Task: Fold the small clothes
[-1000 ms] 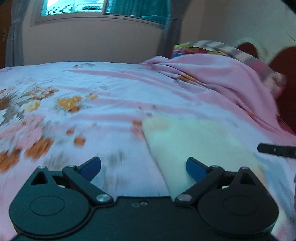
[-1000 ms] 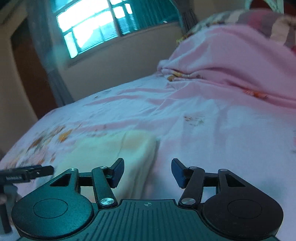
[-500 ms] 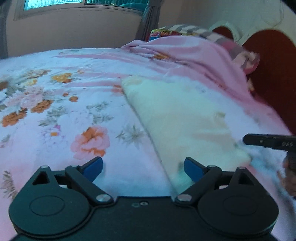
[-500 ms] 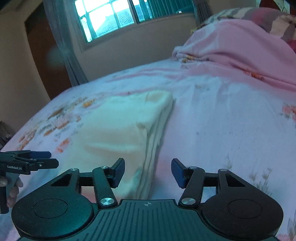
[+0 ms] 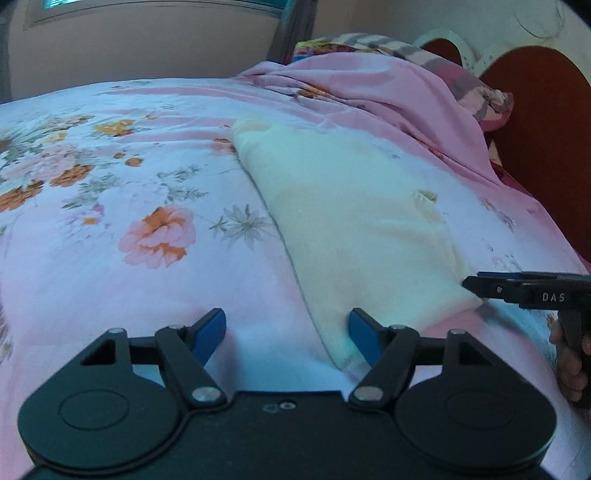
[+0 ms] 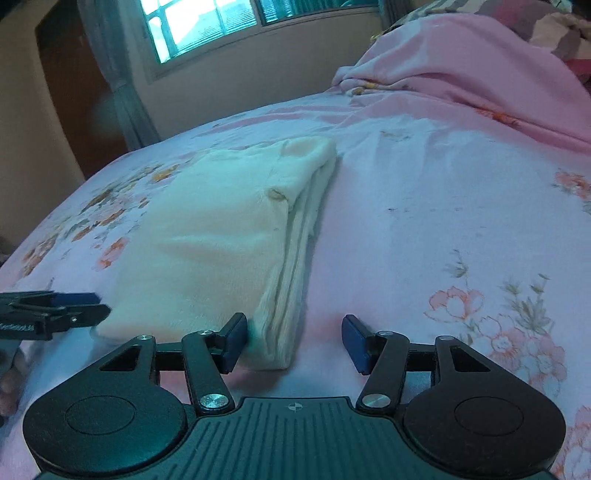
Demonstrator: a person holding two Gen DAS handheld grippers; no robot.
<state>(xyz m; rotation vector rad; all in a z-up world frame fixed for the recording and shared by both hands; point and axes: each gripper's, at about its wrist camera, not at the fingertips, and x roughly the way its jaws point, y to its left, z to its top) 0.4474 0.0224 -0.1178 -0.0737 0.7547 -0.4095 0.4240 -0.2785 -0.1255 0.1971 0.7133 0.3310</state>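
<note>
A cream folded garment (image 5: 354, 221) lies flat on the floral pink bedsheet (image 5: 110, 206); in the right wrist view the garment (image 6: 207, 236) shows stacked layers along its right edge. My left gripper (image 5: 287, 336) is open and empty, its jaws standing over the garment's near left corner. My right gripper (image 6: 293, 341) is open and empty, its jaws standing over the near right corner. Each gripper shows from the side in the other's view, the right one (image 5: 517, 288) and the left one (image 6: 51, 310), at the garment's near edge.
A bunched pink blanket (image 5: 388, 96) and pillows lie at the head of the bed against a dark red headboard (image 5: 546, 122). A window (image 6: 207, 22) and curtain are on the far wall. The bedsheet (image 6: 443, 206) spreads wide on both sides.
Both grippers have drawn back and tilted down toward the garment's near edge, so more of the garment shows. Both stayed open. The garment has not moved.
</note>
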